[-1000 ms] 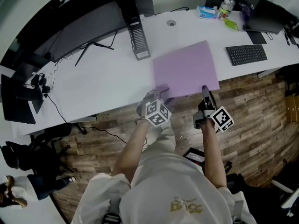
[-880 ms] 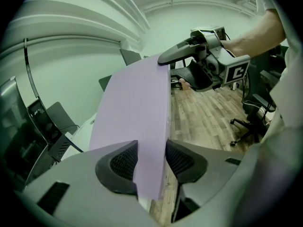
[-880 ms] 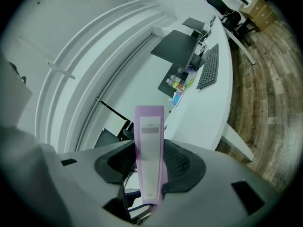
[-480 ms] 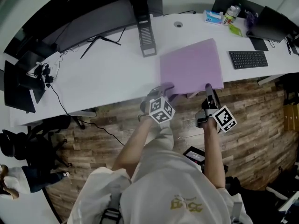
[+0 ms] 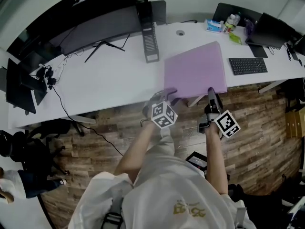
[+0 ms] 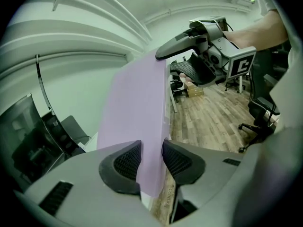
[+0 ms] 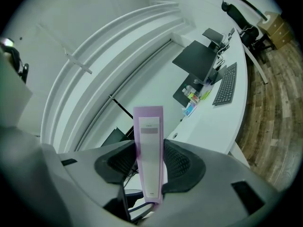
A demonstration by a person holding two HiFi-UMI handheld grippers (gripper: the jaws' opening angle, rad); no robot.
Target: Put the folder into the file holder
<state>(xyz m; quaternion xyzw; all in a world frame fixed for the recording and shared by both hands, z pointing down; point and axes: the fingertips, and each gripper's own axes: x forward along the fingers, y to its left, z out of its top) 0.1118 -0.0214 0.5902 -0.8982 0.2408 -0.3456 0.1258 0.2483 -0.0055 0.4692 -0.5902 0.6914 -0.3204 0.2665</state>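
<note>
A purple folder [image 5: 195, 75] lies flat on the white desk [image 5: 105, 85], its near edge at the desk's front rim. My left gripper [image 5: 167, 93] is at the folder's near left corner. In the left gripper view its jaws [image 6: 151, 148] are closing, and the folder [image 6: 137, 108] fills the gap with both pads against it. My right gripper [image 5: 210, 92] is shut on the near right edge; the right gripper view shows the labelled spine [image 7: 149, 155] clamped between the pads [image 7: 177, 162]. The grey slotted file holder [image 5: 150, 42] stands upright at the back, left of the folder.
A wide dark monitor [image 5: 95, 25] stands at the back left, with cables [image 5: 52, 75] trailing off the desk. A black keyboard [image 5: 248, 66], a laptop [image 5: 274, 30] and bottles [image 5: 229, 22] sit at the right. Wooden floor lies below the desk edge.
The left gripper's jaws have drawn in on the folder's near left corner. The right gripper keeps its hold. The folder has stayed on the desk.
</note>
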